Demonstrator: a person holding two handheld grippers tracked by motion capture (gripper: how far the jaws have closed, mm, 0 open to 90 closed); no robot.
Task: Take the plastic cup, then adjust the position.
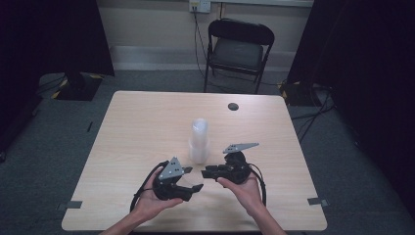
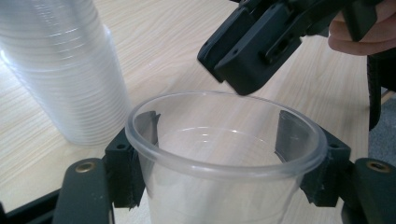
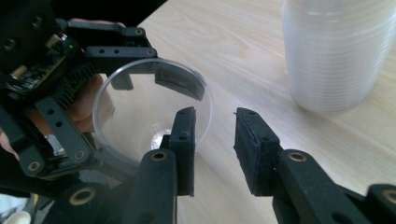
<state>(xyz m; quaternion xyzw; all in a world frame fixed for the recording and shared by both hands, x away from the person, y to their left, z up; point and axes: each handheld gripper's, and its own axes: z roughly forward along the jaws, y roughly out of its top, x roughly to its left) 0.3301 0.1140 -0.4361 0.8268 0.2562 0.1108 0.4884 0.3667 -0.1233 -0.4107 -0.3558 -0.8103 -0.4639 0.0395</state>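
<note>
Nearest my camera in the left gripper view is the clear cup (image 2: pixel 224 158), clamped by its sides just under the rim between my left gripper's (image 2: pixel 224 154) two pads, which press on it from either side. So one cup is off the stack of cups (image 1: pixel 199 141) and in hand, low over the near edge of the table (image 1: pixel 137 122).

My right gripper (image 3: pixel 214 140) hangs just beside the cup's rim. Its jaws stand narrowly apart with bare table showing through the gap, and the nearer pad sits close against the outside of the cup wall. I can't tell whether that pad touches the plastic; it grips nothing.

As I judge it, separating one cup is done. What is left is to set this cup down on the table apart from the stack, or pass it across to the right gripper, and then go back for the next.

Hard to read: from the high view the held cup is almost invisible against the black grippers, so I can't place it exactly there. The stack's top is cut off in both gripper views, and the nested rims blur together, so the number of cups is beyond counting.
</note>
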